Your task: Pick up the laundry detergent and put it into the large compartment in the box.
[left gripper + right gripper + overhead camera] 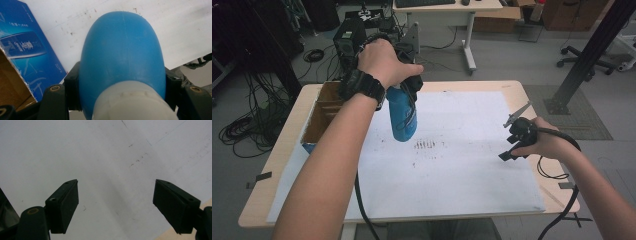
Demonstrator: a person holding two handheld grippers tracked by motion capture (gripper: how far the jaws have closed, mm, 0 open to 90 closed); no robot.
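Above white table paper (pixel 462 175), left hand-held gripper (pixel 404 82) grasps blue bottle (pixel 402 117) hanging vertically, base down; right hand-held gripper (pixel 512 137) released.

We see a light wooden tabletop (pixel 279 165) covered by a white sheet (pixel 462 170), standing on a grey floor (pixel 512 60). Beyond it stands a pale desk (pixel 447 10), with black cables (pixel 242 132) coiled at the left, cardboard boxes (pixel 497 22) behind, and an office chair base (pixel 584 57) at the right beside a black post (pixel 592 50).

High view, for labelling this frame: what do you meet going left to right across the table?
Cardboard box → blue bottle held in the left tool → dark marks on the white sheet → right tool, open.
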